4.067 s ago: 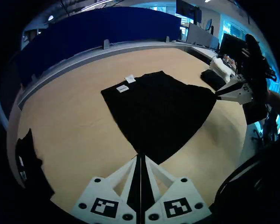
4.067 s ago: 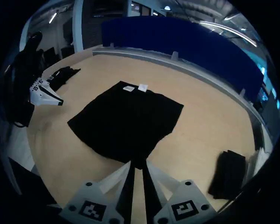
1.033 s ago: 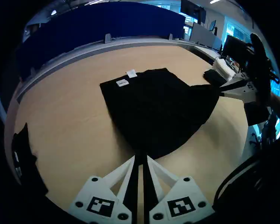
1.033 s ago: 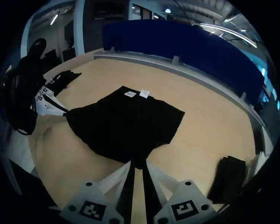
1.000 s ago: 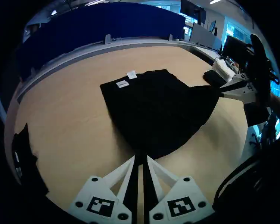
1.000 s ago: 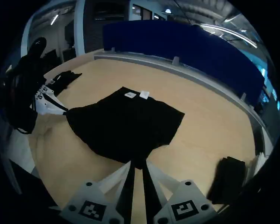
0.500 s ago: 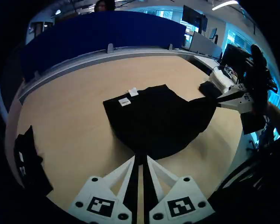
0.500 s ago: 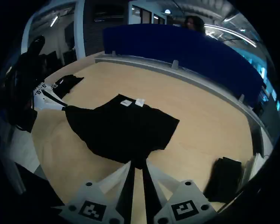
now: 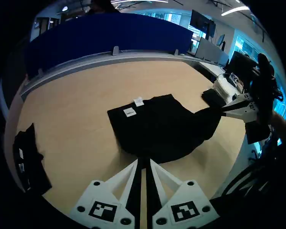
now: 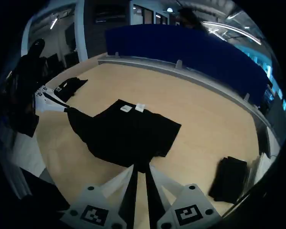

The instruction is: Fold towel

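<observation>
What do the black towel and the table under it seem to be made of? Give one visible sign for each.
The towel: soft cloth, matte black; it sags and creases where its corners are lifted. The table: likely wood or wood-look laminate, smooth and pale tan with faint streaks; which of the two cannot be told.

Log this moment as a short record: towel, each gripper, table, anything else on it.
towel: black, two near corners raised, far edge with white tags lying flat
left gripper: shut on one raised corner
right gripper: shut on the other raised corner
table: light wood
other: folded dark cloth pile near the table's edge
</observation>
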A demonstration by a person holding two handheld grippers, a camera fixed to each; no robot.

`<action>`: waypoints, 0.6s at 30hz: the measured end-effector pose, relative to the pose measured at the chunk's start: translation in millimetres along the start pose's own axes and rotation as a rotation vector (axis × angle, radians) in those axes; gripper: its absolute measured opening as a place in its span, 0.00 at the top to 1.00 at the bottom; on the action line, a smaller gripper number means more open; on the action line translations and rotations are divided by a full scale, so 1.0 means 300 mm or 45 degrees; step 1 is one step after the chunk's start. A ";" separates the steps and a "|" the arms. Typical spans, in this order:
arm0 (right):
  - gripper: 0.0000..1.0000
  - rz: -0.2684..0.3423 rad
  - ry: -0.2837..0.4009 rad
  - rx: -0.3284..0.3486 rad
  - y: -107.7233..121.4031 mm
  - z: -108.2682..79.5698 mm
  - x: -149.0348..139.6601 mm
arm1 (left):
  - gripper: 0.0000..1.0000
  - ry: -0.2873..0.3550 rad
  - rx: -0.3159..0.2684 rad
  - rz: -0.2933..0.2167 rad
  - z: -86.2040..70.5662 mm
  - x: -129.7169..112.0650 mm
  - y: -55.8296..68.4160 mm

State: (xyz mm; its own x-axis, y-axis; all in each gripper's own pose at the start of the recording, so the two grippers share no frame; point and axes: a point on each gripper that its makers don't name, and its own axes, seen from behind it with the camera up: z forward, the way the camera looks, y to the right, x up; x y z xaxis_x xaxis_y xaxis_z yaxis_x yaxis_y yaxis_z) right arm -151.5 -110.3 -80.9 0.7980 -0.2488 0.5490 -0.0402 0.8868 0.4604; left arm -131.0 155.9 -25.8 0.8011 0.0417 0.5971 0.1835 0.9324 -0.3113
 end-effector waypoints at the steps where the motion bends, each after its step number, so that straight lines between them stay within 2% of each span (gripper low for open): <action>1: 0.87 0.002 0.003 -0.002 0.004 0.002 0.006 | 0.93 0.005 0.002 0.001 0.003 0.008 -0.003; 9: 0.87 0.011 0.022 -0.024 0.067 0.036 0.063 | 0.93 0.039 0.020 0.006 0.046 0.082 -0.044; 18: 0.87 -0.002 0.012 -0.049 0.162 0.148 0.123 | 0.93 0.070 0.045 0.024 0.144 0.174 -0.118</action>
State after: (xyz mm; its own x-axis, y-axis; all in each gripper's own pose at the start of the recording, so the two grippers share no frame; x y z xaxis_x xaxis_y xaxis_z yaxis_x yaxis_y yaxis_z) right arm -150.5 -93.7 -7.3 0.8036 -0.2467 0.5416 -0.0159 0.9008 0.4339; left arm -120.3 140.5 48.2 0.8343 0.0409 0.5498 0.1484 0.9437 -0.2955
